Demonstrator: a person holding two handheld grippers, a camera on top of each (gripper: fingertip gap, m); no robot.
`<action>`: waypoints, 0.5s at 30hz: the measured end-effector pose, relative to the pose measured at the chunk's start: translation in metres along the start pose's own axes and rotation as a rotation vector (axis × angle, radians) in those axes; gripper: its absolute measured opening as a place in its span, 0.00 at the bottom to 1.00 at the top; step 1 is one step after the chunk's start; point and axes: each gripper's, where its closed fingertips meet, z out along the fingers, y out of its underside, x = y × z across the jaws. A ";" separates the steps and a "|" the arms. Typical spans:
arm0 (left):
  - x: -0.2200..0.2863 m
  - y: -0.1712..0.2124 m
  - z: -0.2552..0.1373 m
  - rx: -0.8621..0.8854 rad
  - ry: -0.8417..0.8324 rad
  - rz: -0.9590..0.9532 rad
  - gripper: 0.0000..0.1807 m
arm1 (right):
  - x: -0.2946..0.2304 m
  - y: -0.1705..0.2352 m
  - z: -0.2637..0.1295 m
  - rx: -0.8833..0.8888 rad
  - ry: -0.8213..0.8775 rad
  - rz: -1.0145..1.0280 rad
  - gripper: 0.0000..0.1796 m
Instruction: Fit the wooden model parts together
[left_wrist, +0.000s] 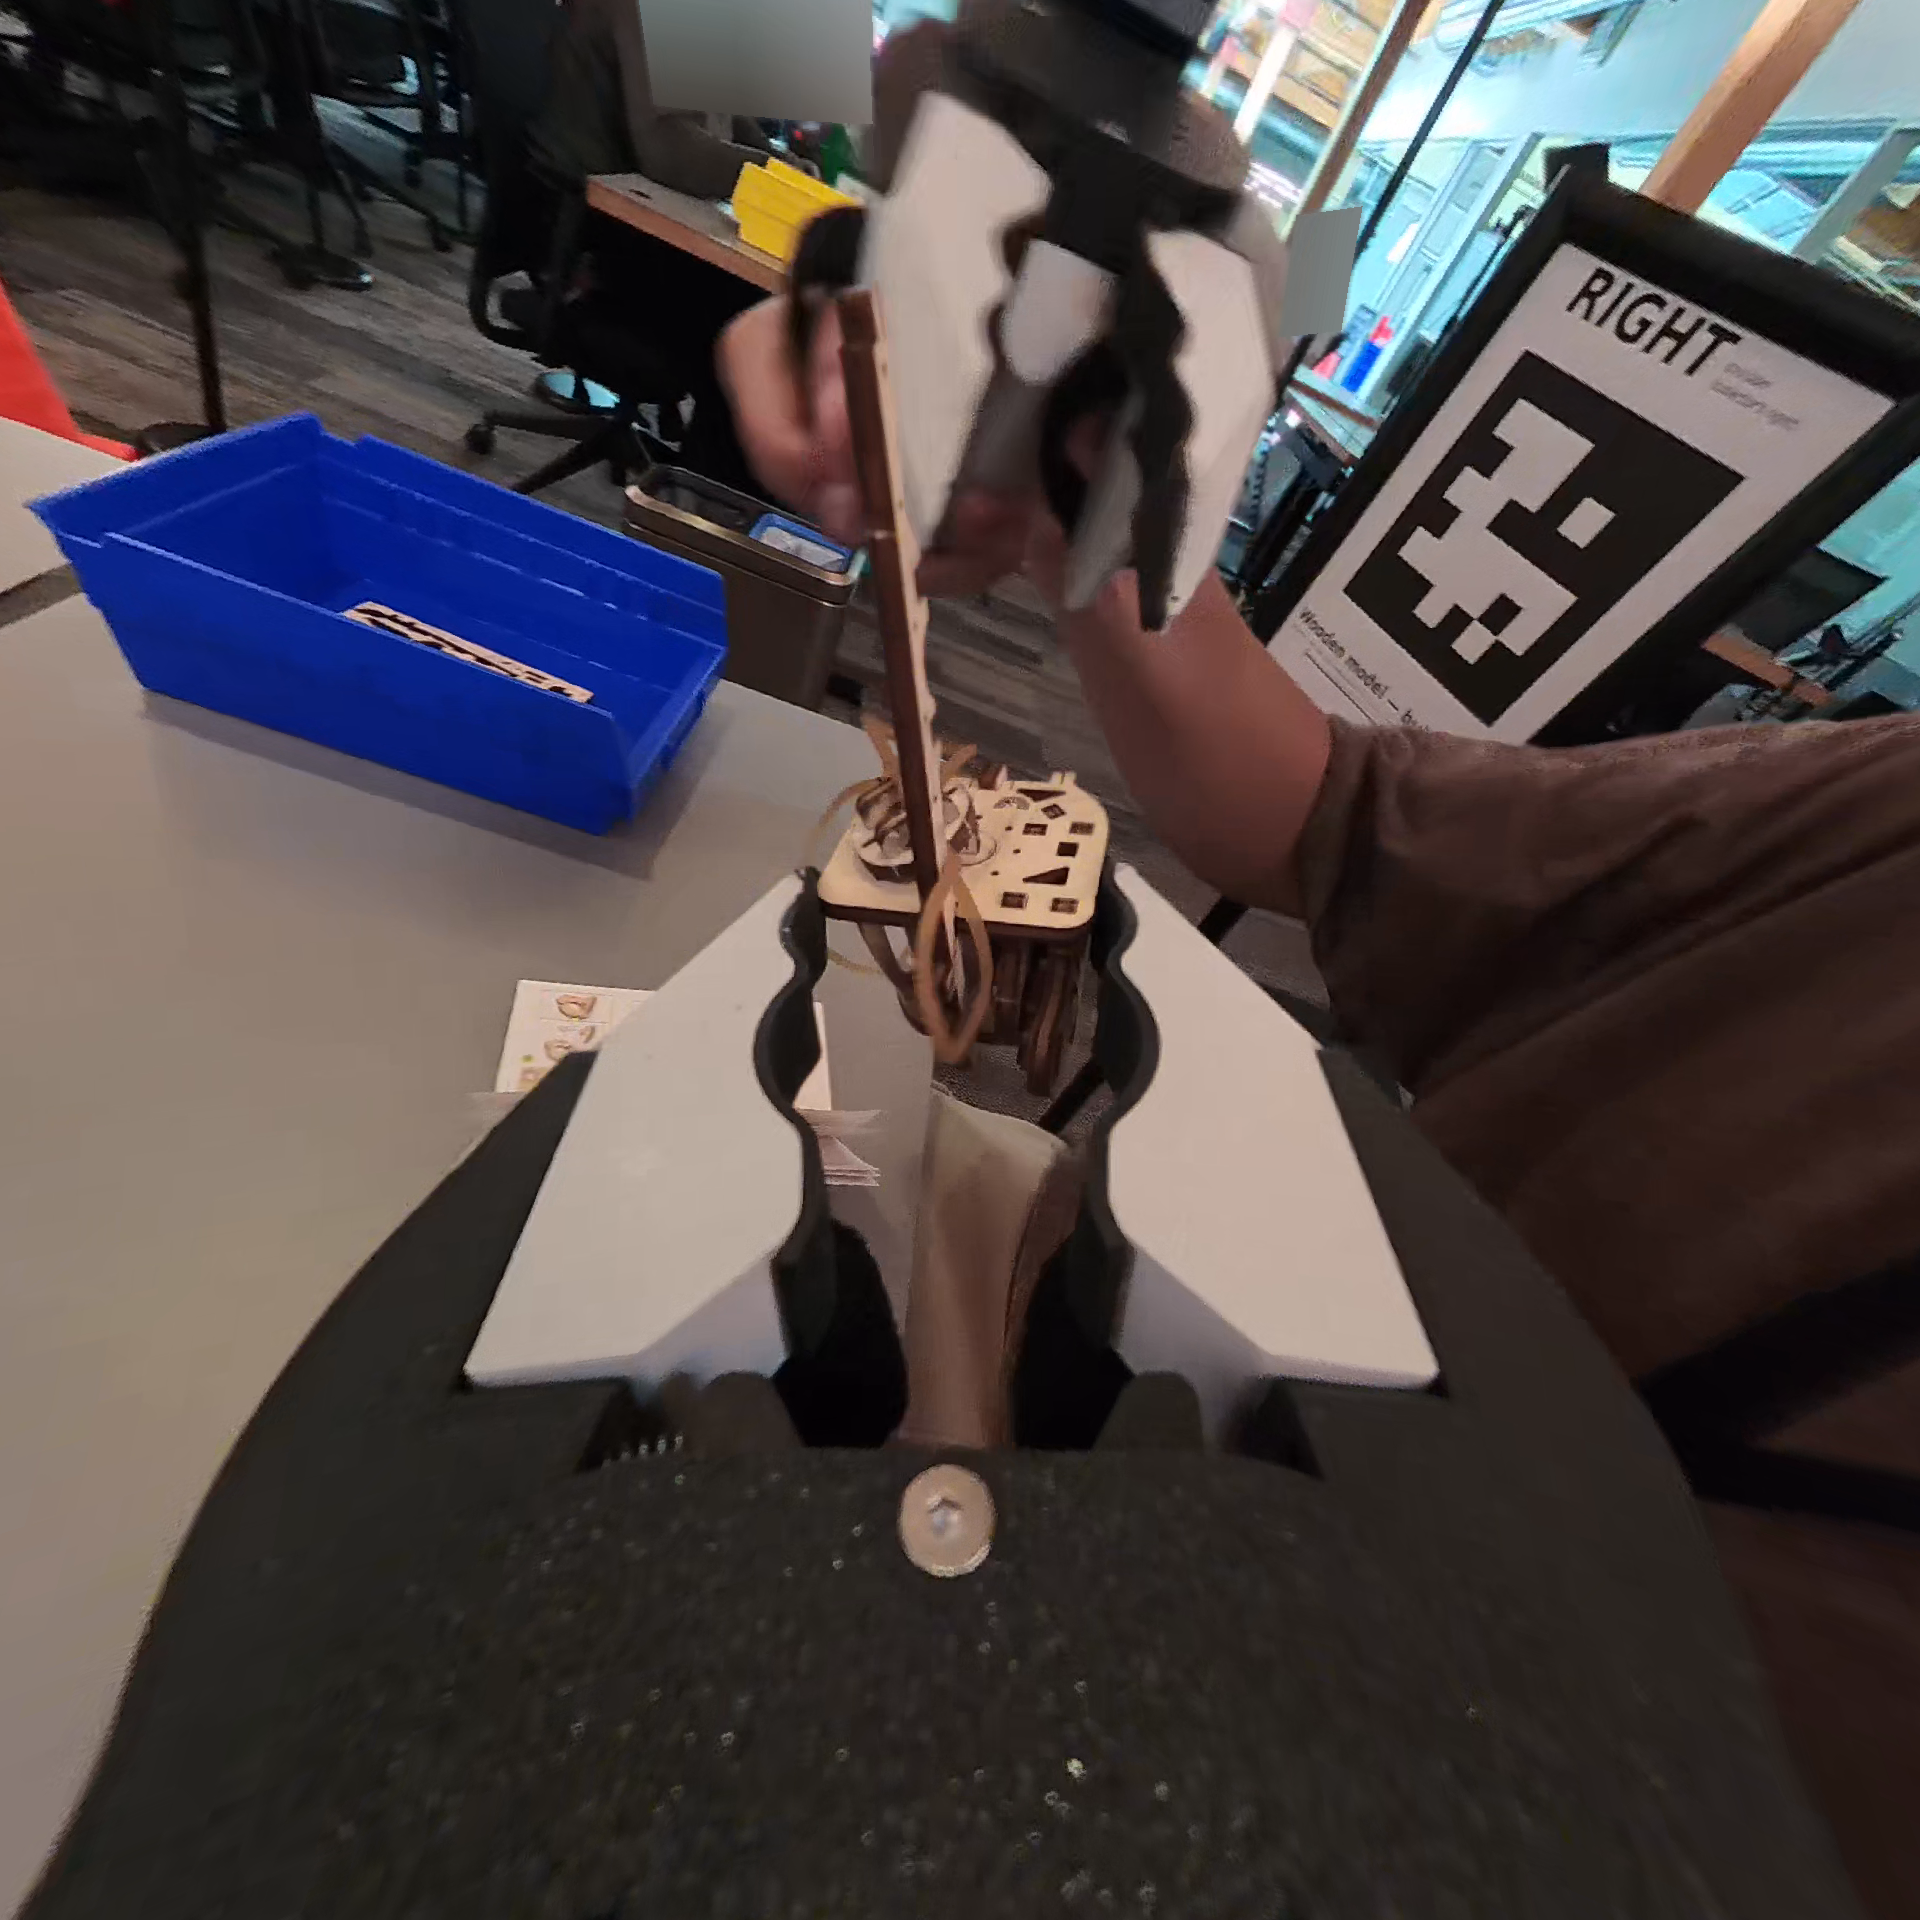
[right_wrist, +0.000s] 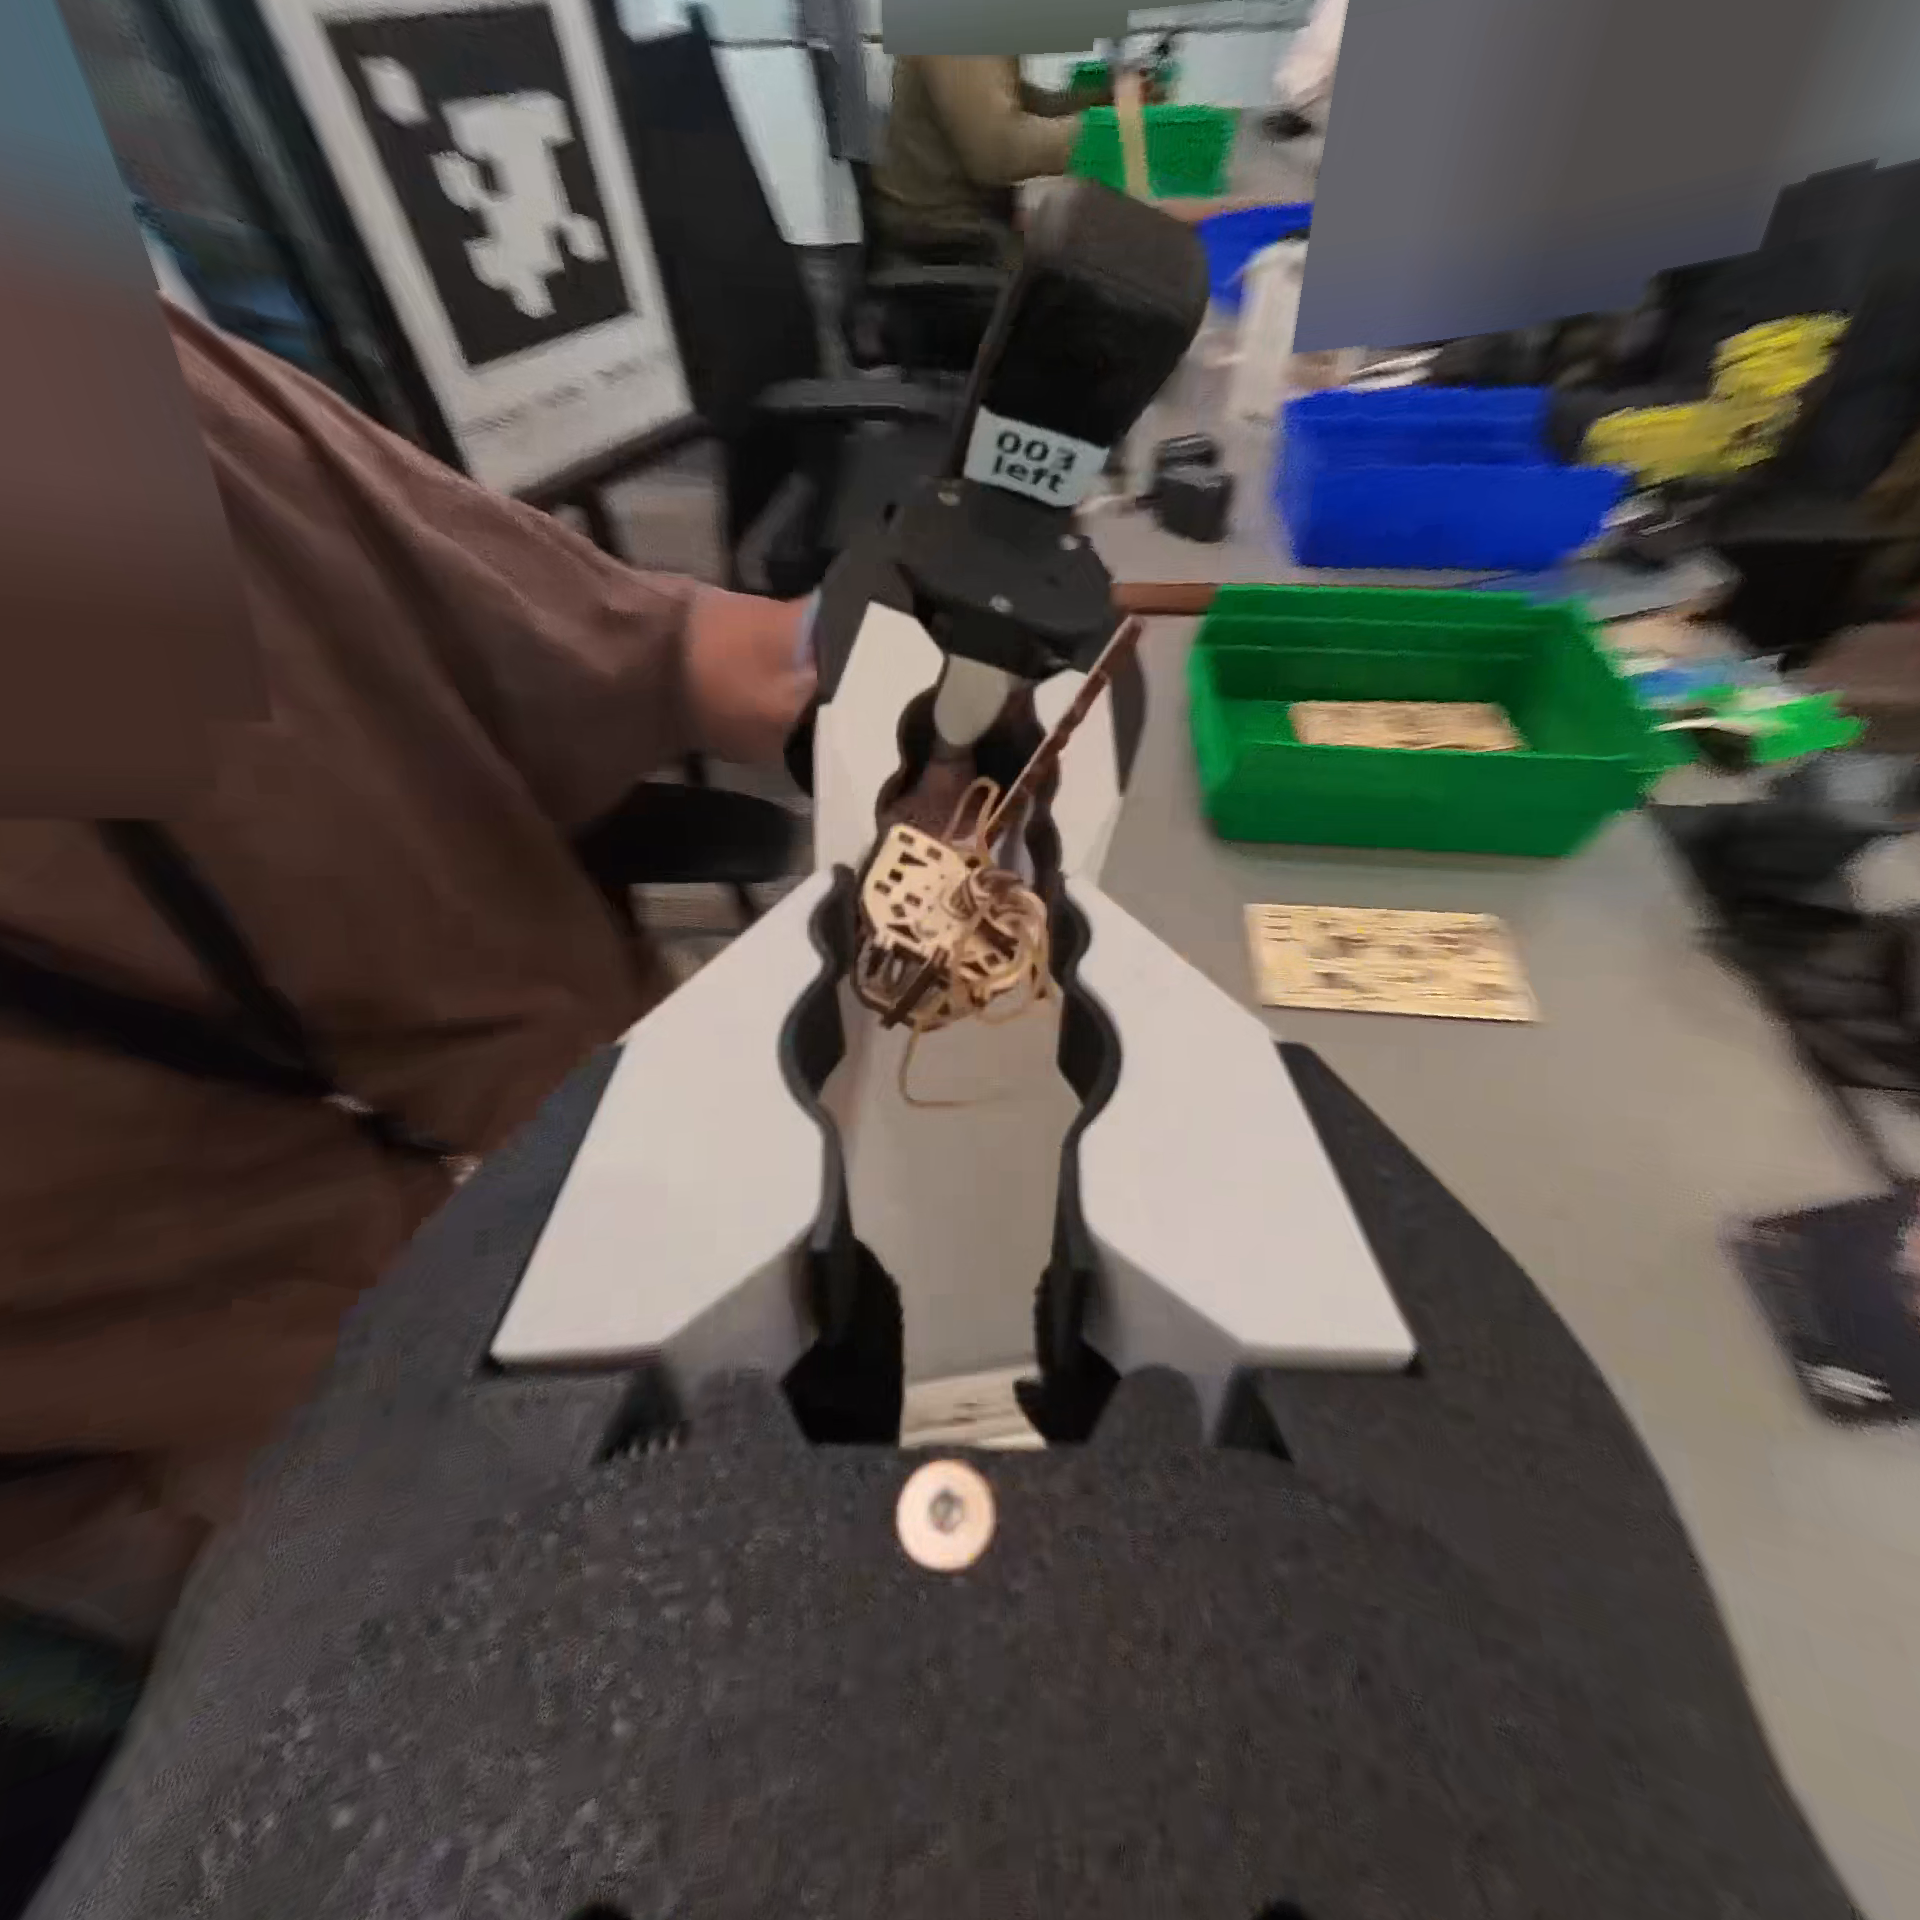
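Right, the grey table fills the lower left. A blue bin sits on it with a cut wooden sheet inside. From the other side, a green bin sits further along the table, also holding a sheet. A flat wooden panel lies on the table just in front of it. A black-and-white marker board stands behind, and a brown sleeve reaches in from the side.

Now the tongs. The left gripper is closed in narrow on the wooden model, with the pale slotted plate pinched between its two tips and lifted off the table. The right gripper faces it from above and points down at the model. Its fingers stand a little apart with nothing seen between them. It looks clear of the model, though blur makes that hard to judge.

A long thin wooden strip rises out of the model and crosses in front of the right gripper's finger. Thin looped pieces dangle beneath the plate. A folded leaflet lies beside the left finger.
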 end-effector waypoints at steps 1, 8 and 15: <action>0.002 0.002 0.001 -0.006 0.002 0.006 0.27 | 0.000 0.003 0.006 -0.017 -0.088 0.066 0.23; 0.007 0.006 0.008 -0.044 -0.044 0.078 0.27 | 0.001 0.027 0.027 -0.142 -0.351 0.243 0.20; 0.002 0.007 0.008 -0.043 -0.081 0.069 0.27 | 0.002 0.027 0.027 -0.147 -0.304 0.192 0.09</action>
